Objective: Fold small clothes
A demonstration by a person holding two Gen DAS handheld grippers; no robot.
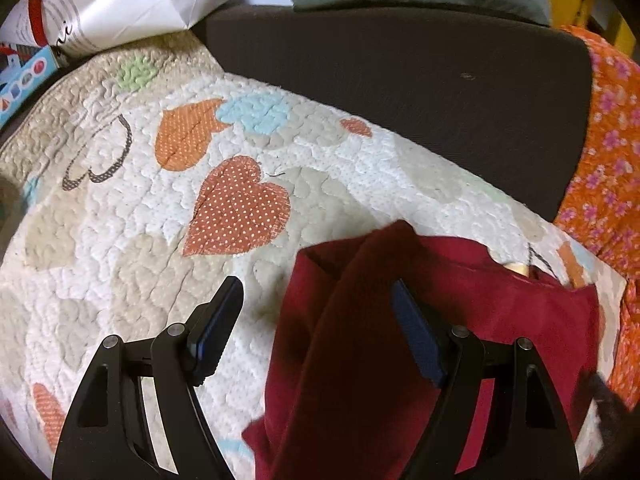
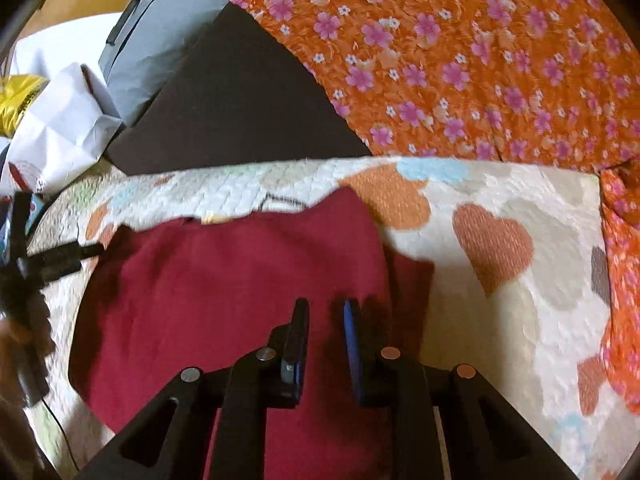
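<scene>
A small dark red garment (image 1: 400,340) lies on a heart-patterned quilt (image 1: 120,264), near the quilt's edge. It is plain, soft fabric. In the left wrist view one side is folded over the rest as a long raised flap. In the right wrist view the garment (image 2: 224,280) spreads mostly flat, with a folded edge on its right side.
</scene>
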